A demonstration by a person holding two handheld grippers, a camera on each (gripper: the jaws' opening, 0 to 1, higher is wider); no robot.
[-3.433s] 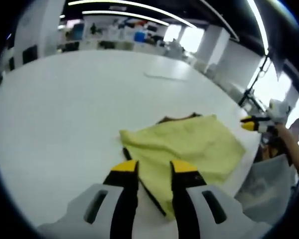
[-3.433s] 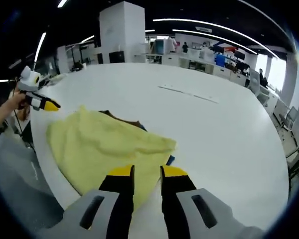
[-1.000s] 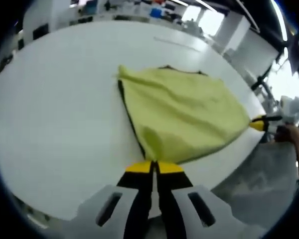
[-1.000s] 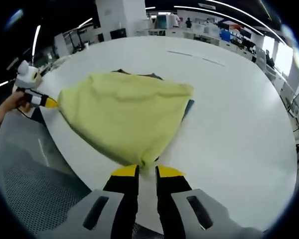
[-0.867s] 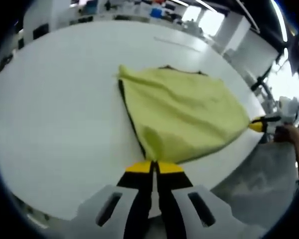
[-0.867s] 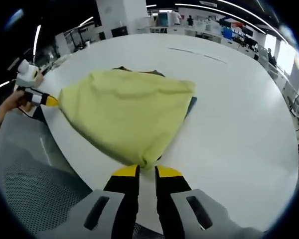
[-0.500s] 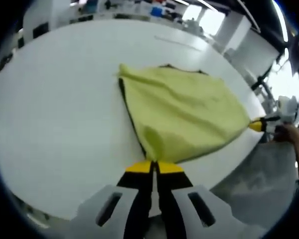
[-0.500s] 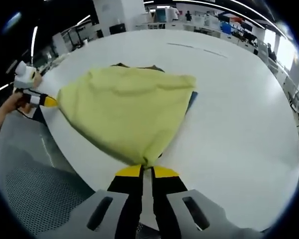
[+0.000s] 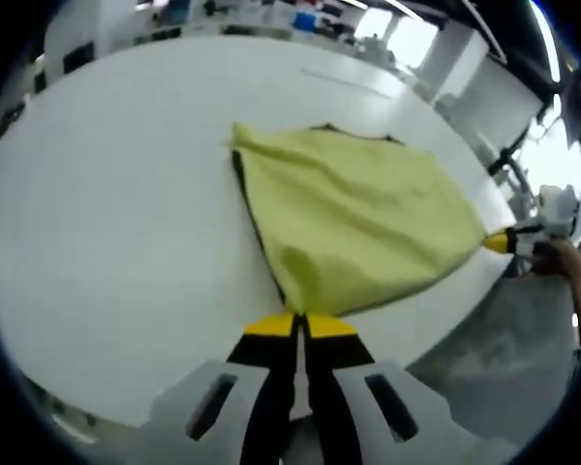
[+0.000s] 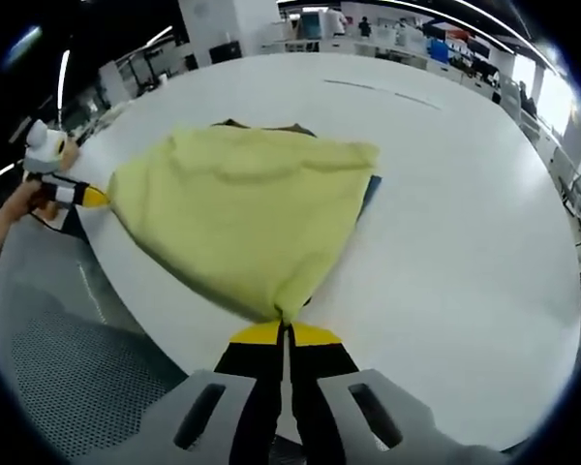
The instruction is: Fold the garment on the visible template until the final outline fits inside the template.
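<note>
Here the left hand-held gripper (image 9: 297, 325) was clamped tight on one near corner of the yellow garment (image 9: 358, 228), the right hand-held gripper (image 10: 283, 332) likewise on the other. The cloth spread away from both, its near edge running between them, over a dark template (image 10: 369, 197). White counter (image 10: 465, 291); open office behind.

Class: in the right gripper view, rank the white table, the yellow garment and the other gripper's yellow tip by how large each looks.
1. White table, largest.
2. Yellow garment.
3. Left gripper tip, smallest, though it lies farther from the camera, so its true size is unsure.
</note>
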